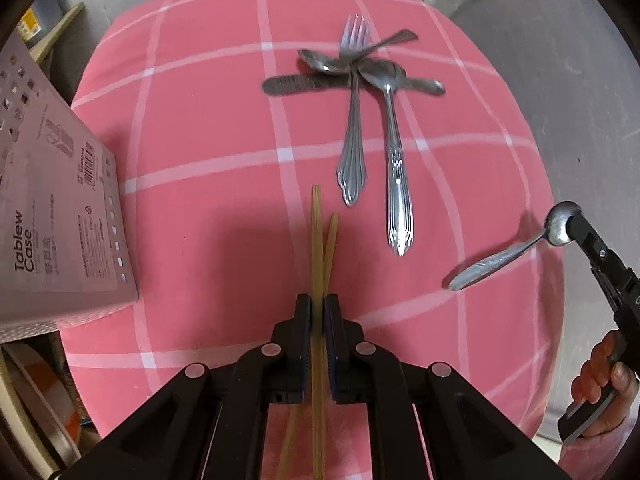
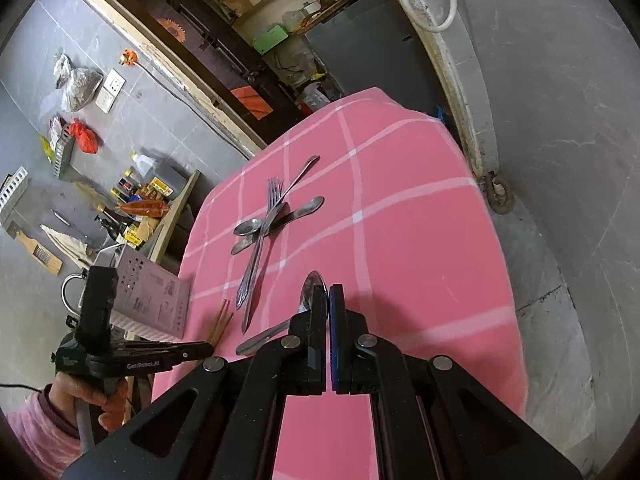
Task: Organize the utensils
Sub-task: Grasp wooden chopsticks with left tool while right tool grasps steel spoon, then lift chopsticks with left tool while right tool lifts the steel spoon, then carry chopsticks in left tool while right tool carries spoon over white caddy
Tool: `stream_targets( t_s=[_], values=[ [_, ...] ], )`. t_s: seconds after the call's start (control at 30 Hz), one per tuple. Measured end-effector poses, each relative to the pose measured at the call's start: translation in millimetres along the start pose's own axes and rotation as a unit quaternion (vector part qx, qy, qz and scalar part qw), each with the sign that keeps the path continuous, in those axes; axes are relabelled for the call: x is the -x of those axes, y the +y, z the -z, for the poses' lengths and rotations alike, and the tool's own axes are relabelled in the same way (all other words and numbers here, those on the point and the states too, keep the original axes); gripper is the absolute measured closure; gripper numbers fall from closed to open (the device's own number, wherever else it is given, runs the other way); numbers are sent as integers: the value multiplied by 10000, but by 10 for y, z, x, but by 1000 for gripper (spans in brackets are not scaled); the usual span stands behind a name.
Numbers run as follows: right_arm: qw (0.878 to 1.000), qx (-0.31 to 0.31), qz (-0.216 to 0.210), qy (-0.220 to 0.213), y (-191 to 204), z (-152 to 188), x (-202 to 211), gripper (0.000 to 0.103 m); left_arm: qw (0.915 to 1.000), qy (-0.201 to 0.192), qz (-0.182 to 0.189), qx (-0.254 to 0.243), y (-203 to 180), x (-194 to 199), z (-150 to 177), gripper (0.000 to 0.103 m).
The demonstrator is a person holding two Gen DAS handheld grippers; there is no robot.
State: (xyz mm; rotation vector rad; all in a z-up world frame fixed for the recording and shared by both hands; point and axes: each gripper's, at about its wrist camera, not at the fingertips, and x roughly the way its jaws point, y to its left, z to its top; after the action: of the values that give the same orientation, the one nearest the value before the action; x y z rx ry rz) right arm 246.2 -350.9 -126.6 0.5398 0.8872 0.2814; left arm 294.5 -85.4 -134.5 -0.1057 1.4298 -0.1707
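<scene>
Left gripper (image 1: 318,308) pinches two bamboo chopsticks (image 1: 317,240) above the pink checked tablecloth (image 1: 200,200). Right gripper (image 2: 328,300) clamps a steel spoon (image 2: 310,296) by its bowl. Mid-tabletop lie one fork (image 1: 352,120), two spoons (image 1: 394,152) and a knife (image 1: 292,83), crossed. At the left edge, a box (image 1: 60,208) reads "Tablew Case".

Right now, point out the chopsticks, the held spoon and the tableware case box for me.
chopsticks (image 1: 317,240), left wrist view, on the shafts ahead of the jaws.
held spoon (image 1: 560,222), left wrist view, on its bowl.
tableware case box (image 1: 60,200), left wrist view, on its printed side.
</scene>
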Motion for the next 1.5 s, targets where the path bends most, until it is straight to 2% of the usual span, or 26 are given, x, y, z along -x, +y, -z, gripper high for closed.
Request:
stream_targets(
  t_s=[0.13,0.3,0.47,0.57,0.77,0.9,1.0,1.23,1.27,1.43,1.5],
  values=[
    [10000,-14,2,-40,38,64,91,101,9992,353,32,-200,-28,-70,-40,94],
    [9999,106,65,-91,139,119,189,101,9991,258,50,-343,-53,-52,-26,96],
    [9987,417,148,-265,325,79,364,101,9970,-485,583,-149,-25,275,233,96],
    [9976,571,148,-366,458,17,482,101,9917,-987,807,-155,-58,538,332,97],
    [9929,930,166,-720,826,-185,776,101,9782,-1729,1145,-84,182,1066,415,96],
    [9873,1249,132,-969,1141,-334,953,101,9640,-2285,1359,8,341,1490,478,96],
    [9825,1475,50,-1137,1408,-438,1027,101,9487,-2803,1454,141,440,1806,461,97],
    [9657,2188,-159,-1388,2202,-640,971,101,9032,-4052,1306,555,918,2559,430,96],
    [9643,2253,-167,-1385,2285,-644,951,101,8982,-4163,1271,611,981,2609,436,96],
    [9527,2773,-139,-1234,2773,-648,755,101,8625,-4875,953,968,1318,2829,418,96],
    [9466,2993,-53,-1194,2926,-615,678,101,8522,-5054,838,1063,1422,2875,407,96]
  ],
)
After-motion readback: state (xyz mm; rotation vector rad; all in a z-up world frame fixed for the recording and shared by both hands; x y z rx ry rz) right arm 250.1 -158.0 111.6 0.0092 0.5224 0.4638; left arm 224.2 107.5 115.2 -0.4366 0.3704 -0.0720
